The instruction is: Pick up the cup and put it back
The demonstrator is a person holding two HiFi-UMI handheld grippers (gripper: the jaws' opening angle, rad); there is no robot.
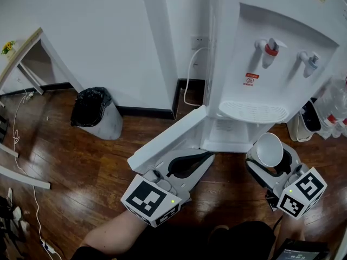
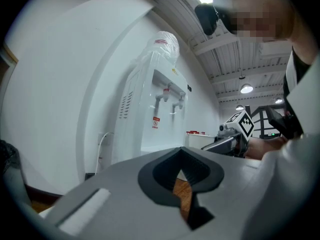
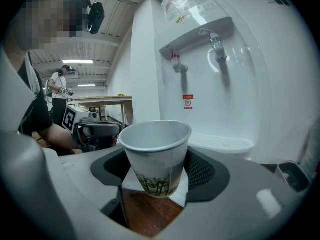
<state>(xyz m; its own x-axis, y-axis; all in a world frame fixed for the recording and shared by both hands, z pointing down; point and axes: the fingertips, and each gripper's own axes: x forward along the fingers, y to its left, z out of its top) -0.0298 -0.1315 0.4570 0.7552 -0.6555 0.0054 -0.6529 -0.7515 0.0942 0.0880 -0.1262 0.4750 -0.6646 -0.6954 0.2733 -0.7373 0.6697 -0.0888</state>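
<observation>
A white paper cup [image 1: 269, 148] with a green plant print is tilted, its mouth toward me. My right gripper [image 1: 269, 157] is shut on it, low in front of the white water dispenser [image 1: 271, 80] and just below its drip tray [image 1: 254, 111]. In the right gripper view the cup [image 3: 157, 156] sits upright between the dark pads of the right gripper [image 3: 157, 173], with the drip tray [image 3: 220, 141] behind it. My left gripper [image 1: 209, 156] is shut on nothing, its jaws pointing at the dispenser's base. The left gripper [image 2: 181, 176] shows only a thin slit of wooden floor between its jaws.
The dispenser's lower cabinet door [image 1: 162, 140] hangs open to the left, just over the left gripper. A bin with a black bag [image 1: 96, 112] stands by the wall, a small white bin [image 1: 304, 122] and water bottles [image 1: 336, 110] to the right. Table legs [image 1: 24, 58] and cables lie at far left.
</observation>
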